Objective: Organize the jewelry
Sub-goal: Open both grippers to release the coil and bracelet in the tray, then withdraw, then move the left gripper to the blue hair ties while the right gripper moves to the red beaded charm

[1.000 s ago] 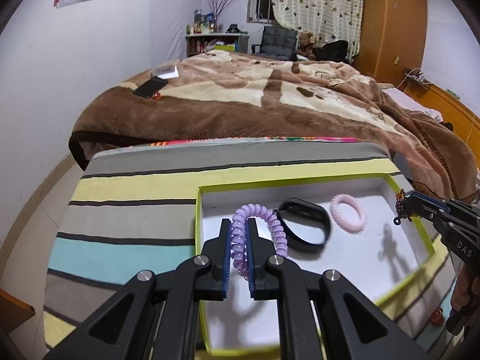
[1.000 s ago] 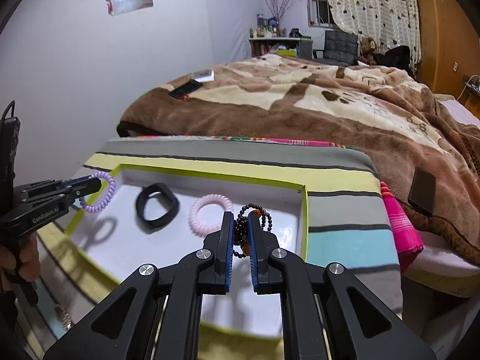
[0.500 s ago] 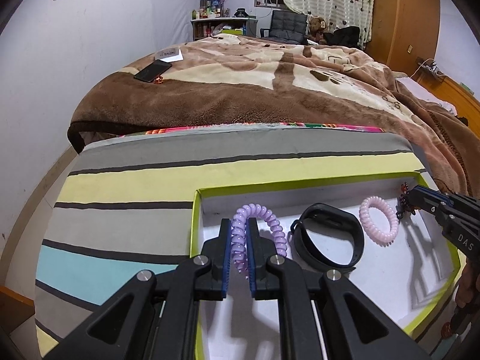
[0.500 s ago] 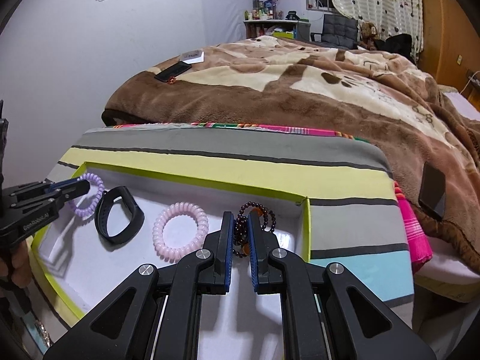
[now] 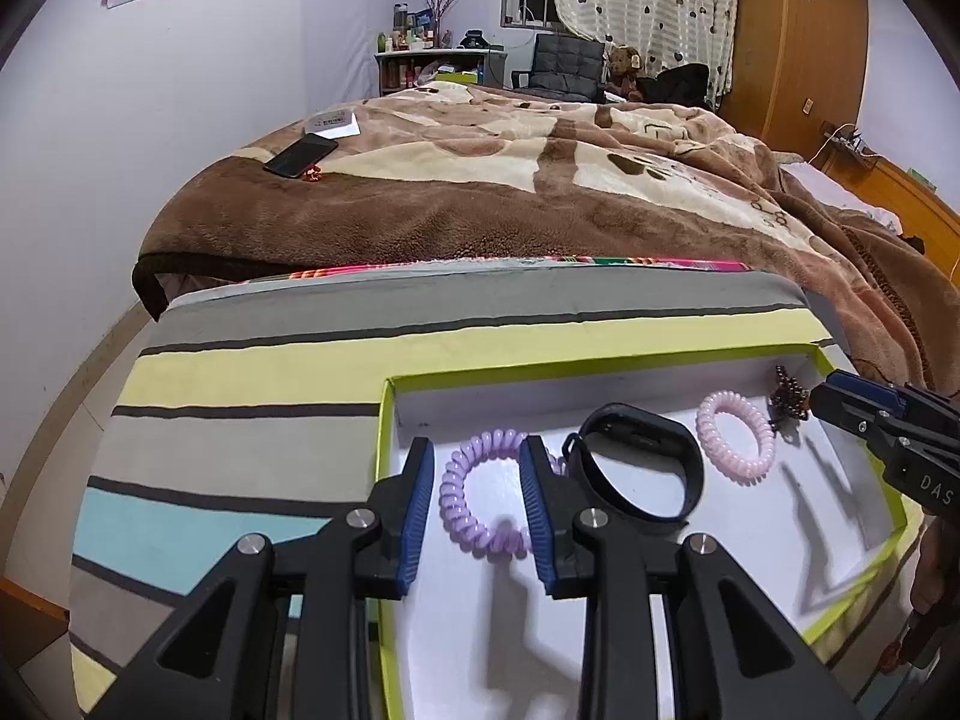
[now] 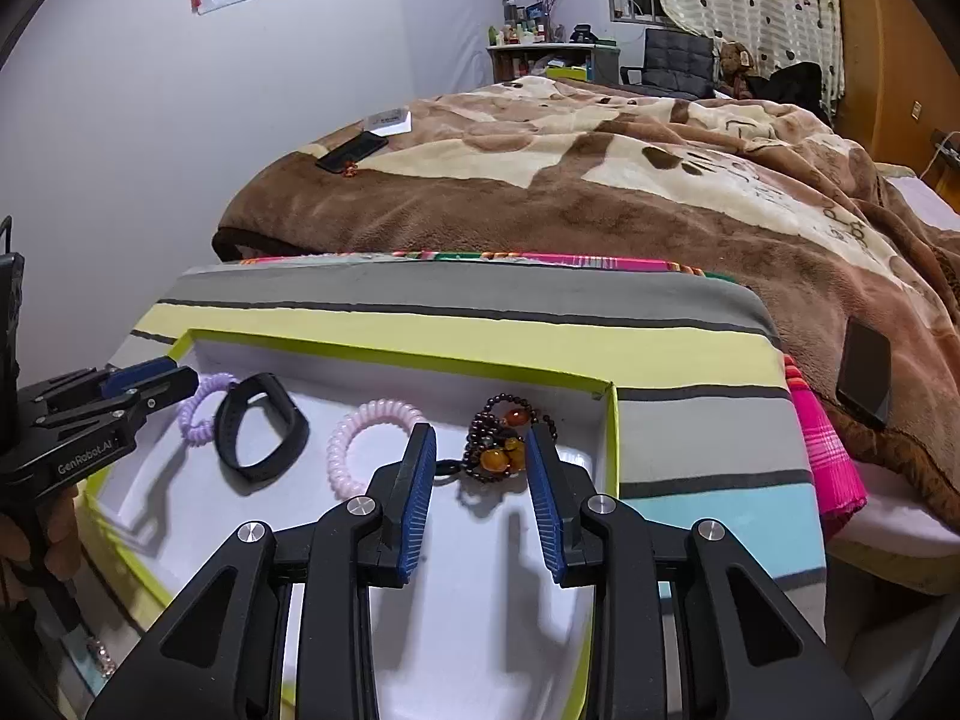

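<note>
**Both claws released over the tray; four pieces laid out in a row.**
Left claw stands wide, its jaws having just opened, the purple coil lying loose between them on the tray floor; right claw is likewise wide, just opened, with the bead bracelet free between its pads. From the left claw, the black band lies at 3 o'clock, the pink coil beyond it, and the beads at the far corner at 2 o'clock. All four pieces appear placed; a small trinket outside the tray's near edge may remain. Striped table surrounds the tray; the bed with a phone lies at 12 o'clock. Nothing blocks withdrawal.
</note>
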Available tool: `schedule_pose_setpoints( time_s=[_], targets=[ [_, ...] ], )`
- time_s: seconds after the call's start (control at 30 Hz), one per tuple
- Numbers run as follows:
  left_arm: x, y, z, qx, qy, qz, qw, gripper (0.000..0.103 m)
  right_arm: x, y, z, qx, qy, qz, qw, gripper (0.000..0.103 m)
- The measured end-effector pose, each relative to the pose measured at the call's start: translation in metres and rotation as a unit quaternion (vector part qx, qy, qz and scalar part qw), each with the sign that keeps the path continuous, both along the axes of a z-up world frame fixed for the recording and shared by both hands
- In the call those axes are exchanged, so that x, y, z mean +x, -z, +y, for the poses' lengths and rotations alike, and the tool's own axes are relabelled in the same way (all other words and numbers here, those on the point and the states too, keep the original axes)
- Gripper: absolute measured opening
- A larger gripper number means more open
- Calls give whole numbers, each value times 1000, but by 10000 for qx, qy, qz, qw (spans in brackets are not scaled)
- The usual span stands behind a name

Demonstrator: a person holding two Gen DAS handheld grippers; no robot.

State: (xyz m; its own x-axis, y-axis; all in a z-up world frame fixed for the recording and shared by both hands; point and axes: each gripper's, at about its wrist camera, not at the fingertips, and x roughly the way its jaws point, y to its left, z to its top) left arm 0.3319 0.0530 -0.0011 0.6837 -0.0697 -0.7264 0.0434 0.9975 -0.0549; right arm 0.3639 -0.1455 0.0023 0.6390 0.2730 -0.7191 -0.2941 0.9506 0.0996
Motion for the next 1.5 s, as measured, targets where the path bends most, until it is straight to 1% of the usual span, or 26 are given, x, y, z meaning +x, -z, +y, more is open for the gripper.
schedule_pose_setpoints(
  time_s=[0.13, 0.3, 0.5, 0.77, 0.9, 1.17, 1.5],
  targets=[
    [-14, -9, 2, -17, 30, -108, 9999, 31, -15, -13, -3, 83, -11, -112, 9999, 32],
    [-41, -21, 3, -66, 75, -277, 9996, 31, -43, -27, -8, 235, 0, -245, 9994, 32],
    [-84, -33, 4, -193, 89, -505, 9985, 31, -91, -41, -12, 306, -28, -515, 9982, 32],
    [-144, -44, 2, -375, 95, -814, 9959, 31, -154, -49, -17, 399, -62, -799, 9960, 32],
    [-174, -45, 0, -395, 104, -943, 9947, 31, -187, -50, -18, 356, -73, -944, 9949, 32],
    [-223, -43, -3, -407, 106, -1094, 9931, 31, -237, -39, -27, 414, 57, -942, 9947, 32],
    [-266, -34, -7, -347, 188, -1089, 9933, 31, -280, -28, -38, 317, 188, -896, 9953, 32]
  ],
)
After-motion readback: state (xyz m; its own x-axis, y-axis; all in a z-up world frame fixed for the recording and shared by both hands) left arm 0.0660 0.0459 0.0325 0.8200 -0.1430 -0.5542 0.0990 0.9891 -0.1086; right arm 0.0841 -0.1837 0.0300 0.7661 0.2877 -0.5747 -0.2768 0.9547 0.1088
